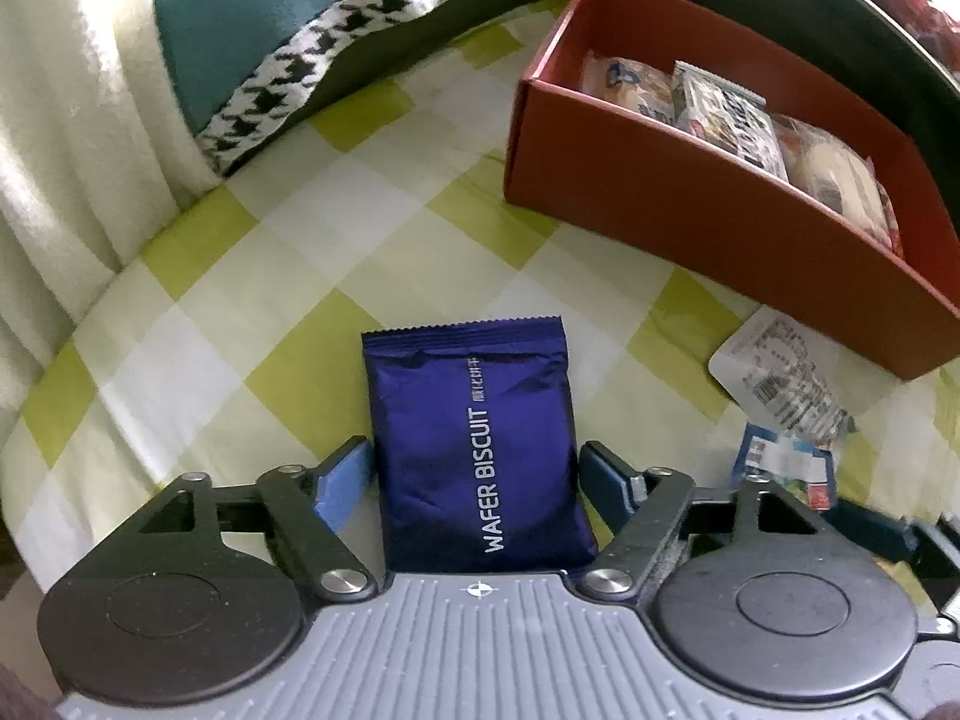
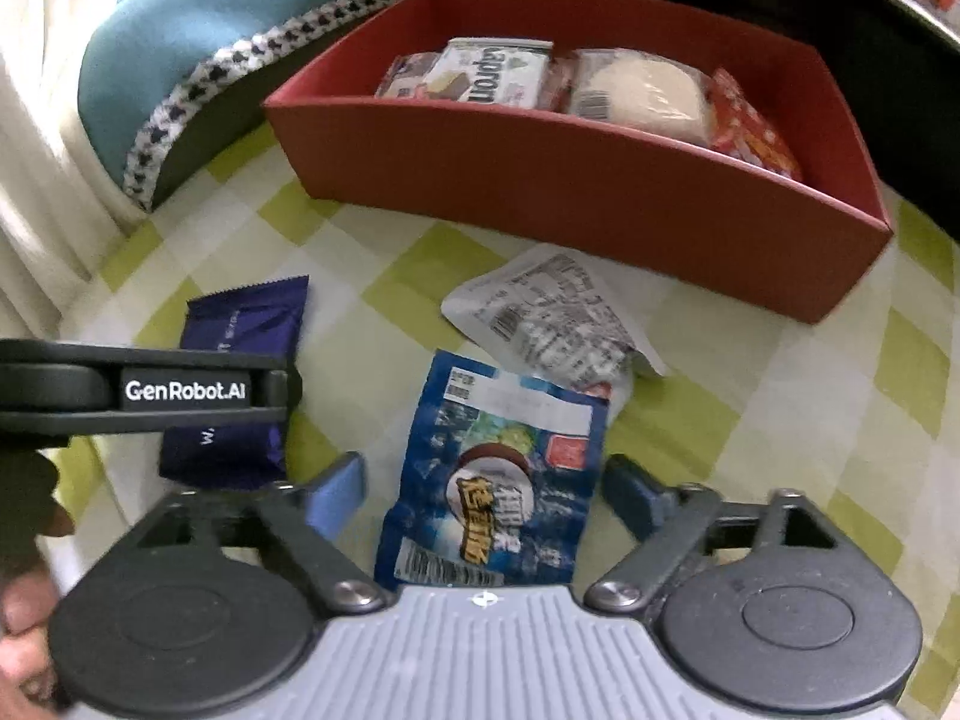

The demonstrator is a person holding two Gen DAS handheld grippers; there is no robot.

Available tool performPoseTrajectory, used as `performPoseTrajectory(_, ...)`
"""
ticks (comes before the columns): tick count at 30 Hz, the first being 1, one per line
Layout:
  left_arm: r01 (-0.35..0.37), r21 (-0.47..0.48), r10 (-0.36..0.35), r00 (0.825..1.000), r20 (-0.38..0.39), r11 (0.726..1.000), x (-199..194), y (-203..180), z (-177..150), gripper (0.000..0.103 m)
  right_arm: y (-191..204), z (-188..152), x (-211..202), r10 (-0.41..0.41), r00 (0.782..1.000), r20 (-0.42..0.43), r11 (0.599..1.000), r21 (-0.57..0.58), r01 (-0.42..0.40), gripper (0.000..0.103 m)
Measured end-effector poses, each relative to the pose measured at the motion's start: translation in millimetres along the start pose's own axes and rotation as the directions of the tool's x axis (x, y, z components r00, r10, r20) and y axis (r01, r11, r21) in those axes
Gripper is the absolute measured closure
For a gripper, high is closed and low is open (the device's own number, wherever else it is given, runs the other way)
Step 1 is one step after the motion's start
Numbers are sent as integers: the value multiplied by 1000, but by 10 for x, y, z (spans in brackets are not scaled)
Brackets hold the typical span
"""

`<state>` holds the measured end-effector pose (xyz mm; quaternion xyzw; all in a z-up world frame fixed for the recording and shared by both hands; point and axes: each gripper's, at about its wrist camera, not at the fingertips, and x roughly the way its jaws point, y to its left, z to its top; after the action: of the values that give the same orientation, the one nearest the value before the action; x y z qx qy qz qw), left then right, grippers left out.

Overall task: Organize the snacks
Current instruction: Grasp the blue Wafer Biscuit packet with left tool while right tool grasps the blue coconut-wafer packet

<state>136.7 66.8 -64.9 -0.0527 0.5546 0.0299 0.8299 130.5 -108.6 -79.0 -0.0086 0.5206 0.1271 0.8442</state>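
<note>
I'm at the pick-up step: left gripper (image 1: 474,474) straddles the wafer biscuit packet (image 1: 474,444), right gripper (image 2: 483,492) spread around the blue snack packet (image 2: 492,480), both seemingly untouched on the checked cloth (image 1: 240,312); next, pinch and carry to the red box (image 2: 576,180).

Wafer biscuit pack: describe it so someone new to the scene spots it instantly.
Start at the red box of snacks on the green-checked cloth. In front of it three packets lie loose on the cloth. The wafer biscuit pack is the leftmost: plain dark purple-blue foil with white WAFER BISCUIT lettering, unlike the white printed packet and the picture-covered blue packet.
</note>
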Motion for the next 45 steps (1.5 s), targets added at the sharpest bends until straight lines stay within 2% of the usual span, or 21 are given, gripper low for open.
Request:
performPoseTrajectory(2, -3, 12, 3, 1000, 4, 1000, 26, -44, -9, 16, 77, 10, 63, -64, 998, -14, 997, -41, 63, 0)
performPoseTrajectory(8, 6, -24, -6, 1000, 5, 1000, 54, -39, 59, 13, 22, 27, 40, -45, 999, -21, 998, -49, 44, 1)
performPoseTrajectory(9, 3, -25, -2, 1000, 6, 1000, 61, -43, 65, 13, 19, 16, 17, -55, 998, -13, 997, -60, 55, 5)
performPoseTrajectory(11, -11, -13, 11, 1000, 10, 1000, 59, -69, 47, 12, -7, 2, -51, -48, 999, 2, 996, -73, 48, 25)
performPoseTrajectory(13, -21, -7, 22, 1000, 17, 1000, 48, -79, 35, 13, -54, -17, -104, -43, 999, 5, 996, -73, 43, 30)
performPoseTrajectory(15, -34, -5, 34, 999, 27, 999, 32, -89, 27, 21, -81, -47, -133, -52, 999, 3, 995, -81, 52, 30)
performPoseTrajectory(19, -33, 17, 32, 999, 41, 999, -29, -106, 3, 28, -123, -90, -258, -46, 999, 19, 996, -77, 48, 31)
performPoseTrajectory(26, 23, 22, -23, 999, 26, 999, -157, -156, -66, 30, -235, -145, -507, -23, 998, 58, 999, -37, 25, 31)
performPoseTrajectory(45, 115, 87, -123, 987, 102, 990, -564, -389, -148, 30, -426, -143, -866, -41, 988, 146, 998, 61, 32, 30)
